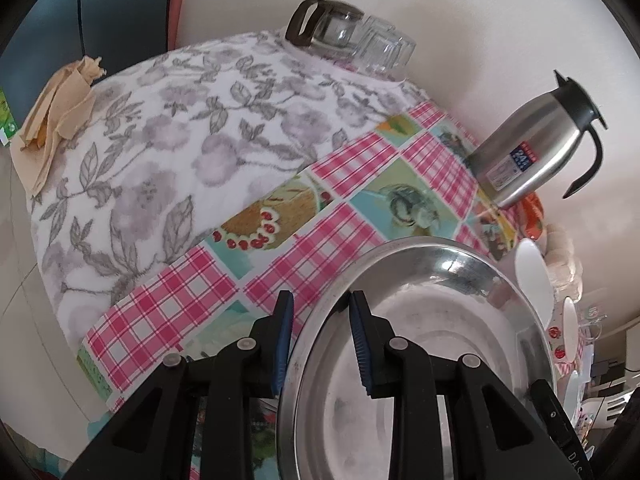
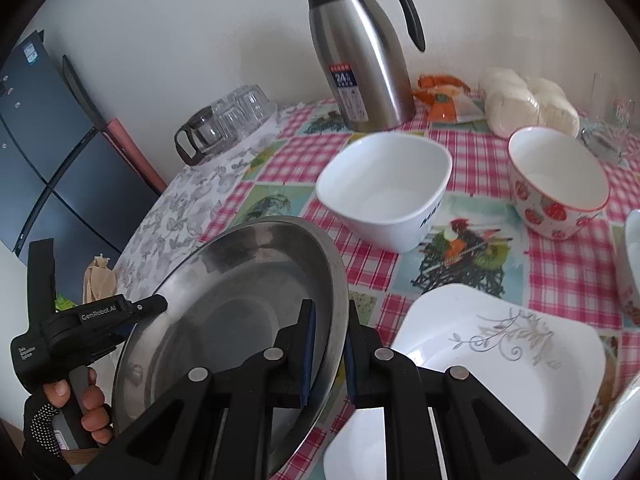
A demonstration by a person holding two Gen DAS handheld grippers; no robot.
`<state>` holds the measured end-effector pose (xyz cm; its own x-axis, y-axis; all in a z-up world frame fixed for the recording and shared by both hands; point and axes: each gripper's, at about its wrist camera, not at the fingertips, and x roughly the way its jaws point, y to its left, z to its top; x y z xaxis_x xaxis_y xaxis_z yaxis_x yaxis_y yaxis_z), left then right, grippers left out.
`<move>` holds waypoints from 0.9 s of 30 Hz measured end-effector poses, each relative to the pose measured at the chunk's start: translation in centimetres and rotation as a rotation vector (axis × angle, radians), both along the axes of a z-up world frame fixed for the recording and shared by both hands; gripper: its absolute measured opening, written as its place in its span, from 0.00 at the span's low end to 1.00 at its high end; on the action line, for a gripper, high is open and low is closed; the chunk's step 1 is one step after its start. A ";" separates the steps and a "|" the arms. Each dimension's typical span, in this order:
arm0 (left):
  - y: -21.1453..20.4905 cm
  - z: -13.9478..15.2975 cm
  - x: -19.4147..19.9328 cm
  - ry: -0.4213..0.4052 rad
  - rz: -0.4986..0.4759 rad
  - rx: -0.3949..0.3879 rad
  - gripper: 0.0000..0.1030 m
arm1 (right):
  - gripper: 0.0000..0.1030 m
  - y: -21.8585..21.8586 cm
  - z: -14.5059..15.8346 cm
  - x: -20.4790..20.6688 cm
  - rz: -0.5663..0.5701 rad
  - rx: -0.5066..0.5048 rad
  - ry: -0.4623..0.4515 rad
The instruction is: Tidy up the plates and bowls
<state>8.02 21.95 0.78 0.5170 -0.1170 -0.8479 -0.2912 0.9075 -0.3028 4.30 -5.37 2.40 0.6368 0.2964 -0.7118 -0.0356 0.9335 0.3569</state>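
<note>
A steel plate (image 1: 420, 340) is held up over the table's near edge; it also shows in the right wrist view (image 2: 240, 300). My left gripper (image 1: 322, 344) straddles its left rim with a wide gap between the pads. My right gripper (image 2: 330, 352) is shut on its right rim. A white square bowl (image 2: 384, 188) and a strawberry-print bowl (image 2: 560, 188) stand behind it. A white square plate with a leaf pattern (image 2: 500, 368) lies at the right front.
A steel thermos jug (image 2: 360, 52) stands at the back. Upturned glasses and a glass pot (image 2: 224, 120) sit on a floral cloth (image 1: 160, 152). A folded beige rag (image 1: 56, 112) lies at the cloth's left edge. Wrapped buns (image 2: 528, 100) are back right.
</note>
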 end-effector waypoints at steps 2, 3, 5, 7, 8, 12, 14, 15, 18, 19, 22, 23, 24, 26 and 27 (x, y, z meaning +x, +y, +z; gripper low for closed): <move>-0.5 0.5 -0.2 -0.014 -0.003 0.001 0.29 | 0.13 -0.5 0.5 -0.4 -0.002 -0.005 -0.016; -0.9 0.8 -0.3 -0.023 -0.007 0.001 0.29 | 0.13 -0.9 0.7 -0.6 -0.004 -0.001 -0.024; -1.6 1.3 -0.5 -0.037 -0.016 -0.001 0.29 | 0.13 -1.6 1.0 -1.0 -0.012 0.006 -0.035; -2.3 1.7 -0.7 -0.048 -0.026 -0.002 0.29 | 0.13 -2.4 1.3 -1.4 -0.022 0.014 -0.045; -2.7 1.9 -0.8 -0.053 -0.032 -0.003 0.29 | 0.13 -2.8 1.4 -1.6 -0.026 0.019 -0.049; -4.4 2.3 -1.2 -0.063 -0.054 -0.010 0.29 | 0.13 -4.4 2.0 -2.4 -0.044 0.030 -0.067; -5.3 2.5 -1.4 -0.065 -0.068 -0.010 0.29 | 0.13 -5.2 2.2 -2.9 -0.052 0.030 -0.074; -5.6 2.5 -1.5 -0.065 -0.072 -0.009 0.29 | 0.13 -5.6 2.3 -3.1 -0.057 0.029 -0.077; -7.3 2.8 -1.9 -0.072 -0.098 0.000 0.29 | 0.14 -7.0 2.4 -3.8 -0.072 0.026 -0.080; -7.8 2.9 -2.0 -0.074 -0.106 0.003 0.29 | 0.15 -7.4 2.4 -4.0 -0.078 0.023 -0.080; -9.6 2.9 -2.4 -0.072 -0.138 0.012 0.29 | 0.15 -9.1 2.1 -4.7 -0.100 0.022 -0.074; -10.1 2.9 -2.6 -0.071 -0.147 0.013 0.29 | 0.15 -9.6 1.9 -4.9 -0.106 0.022 -0.071; -10.9 2.9 -2.8 -0.068 -0.163 0.017 0.29 | 0.15 -10.1 1.7 -5.1 -0.114 0.021 -0.068; -12.2 2.8 -3.1 -0.065 -0.187 0.027 0.29 | 0.15 -11.3 1.4 -5.6 -0.131 0.019 -0.060; -12.8 2.8 -3.2 -0.064 -0.200 0.031 0.29 | 0.15 -11.9 1.2 -5.9 -0.137 0.020 -0.057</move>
<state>4.79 9.11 3.57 0.5388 -0.1967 -0.8191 -0.0860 0.9544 -0.2858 -1.59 -17.23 3.63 0.7117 0.2177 -0.6680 0.0706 0.9238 0.3762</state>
